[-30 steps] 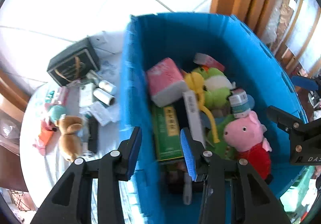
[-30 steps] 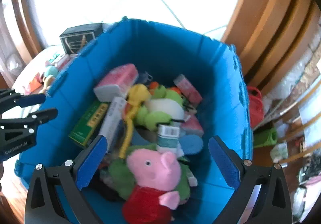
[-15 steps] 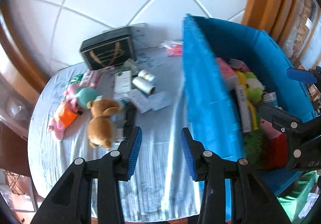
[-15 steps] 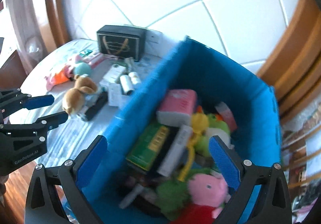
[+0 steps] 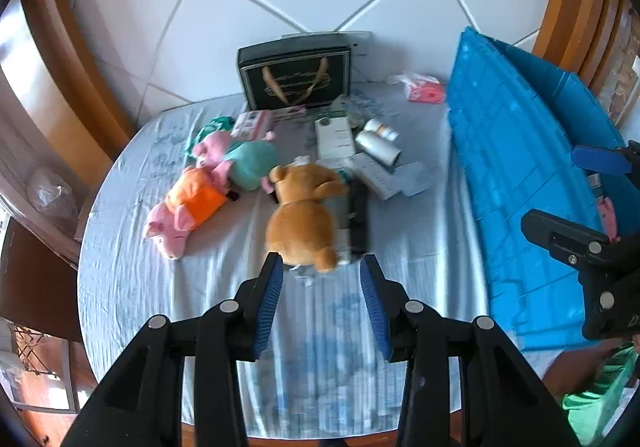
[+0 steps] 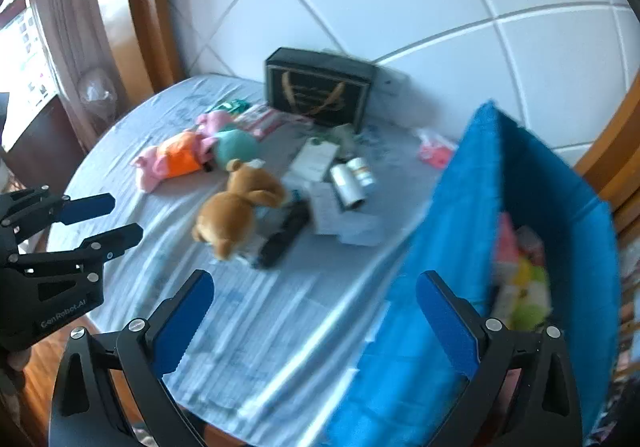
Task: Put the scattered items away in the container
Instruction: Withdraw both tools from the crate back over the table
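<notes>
A blue crate (image 5: 516,183) stands at the table's right, part filled with toys and boxes (image 6: 520,279). A brown plush bear (image 5: 304,215) lies mid-table, just ahead of my left gripper (image 5: 320,287), which is open and empty. The bear also shows in the right wrist view (image 6: 236,211). A pink pig in orange (image 5: 188,207), a teal plush (image 5: 252,163), a black remote (image 6: 284,235), white bottles (image 5: 378,145) and paper boxes (image 5: 334,137) lie scattered. My right gripper (image 6: 316,307) is wide open and empty by the crate's near wall.
A black gift box (image 5: 294,81) stands at the table's back against the white tiled wall. A pink packet (image 5: 424,89) lies near the crate's far corner. The table has a pale cloth (image 5: 168,287). Wooden frames stand at both sides.
Both grippers have swung left, away from the crate's inside and toward the scattered items. The left one now faces the brown bear. Both stay open and empty.
</notes>
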